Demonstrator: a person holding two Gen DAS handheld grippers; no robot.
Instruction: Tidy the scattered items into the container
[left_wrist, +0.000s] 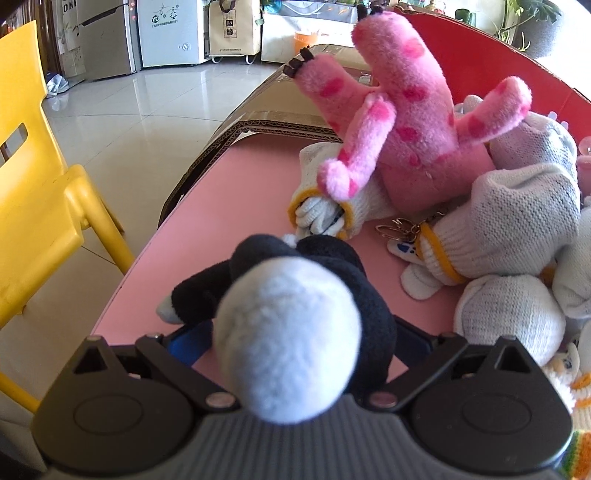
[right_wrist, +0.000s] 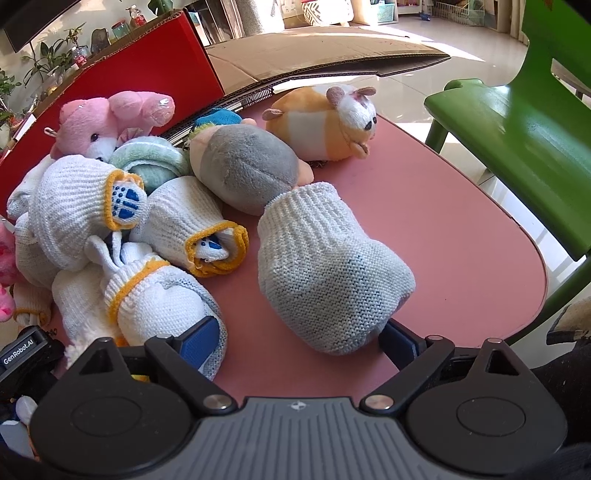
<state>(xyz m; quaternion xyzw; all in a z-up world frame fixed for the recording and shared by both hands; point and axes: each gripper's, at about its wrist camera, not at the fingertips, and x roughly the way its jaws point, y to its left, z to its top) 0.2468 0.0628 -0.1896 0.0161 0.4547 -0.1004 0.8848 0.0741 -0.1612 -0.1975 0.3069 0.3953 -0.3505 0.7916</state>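
In the left wrist view my left gripper (left_wrist: 295, 332) is shut on a black and white plush toy (left_wrist: 291, 325), held over the pink table (left_wrist: 221, 206). Beyond it lie a pink spotted plush (left_wrist: 406, 122) and several white knitted gloves (left_wrist: 509, 229). The red cardboard box (left_wrist: 491, 62) stands behind them. In the right wrist view my right gripper (right_wrist: 299, 339) is open around a pale knitted glove bundle (right_wrist: 325, 266) on the table. A grey plush (right_wrist: 247, 166), an orange hamster plush (right_wrist: 325, 122), a pink bear (right_wrist: 96, 125) and more gloves (right_wrist: 74, 218) lie near the red box (right_wrist: 147, 59).
A yellow chair (left_wrist: 33, 184) stands left of the table. A green chair (right_wrist: 517, 122) stands at the right. Flattened cardboard (right_wrist: 314, 51) lies beyond the table's far edge. Keys (left_wrist: 399, 227) lie among the gloves.
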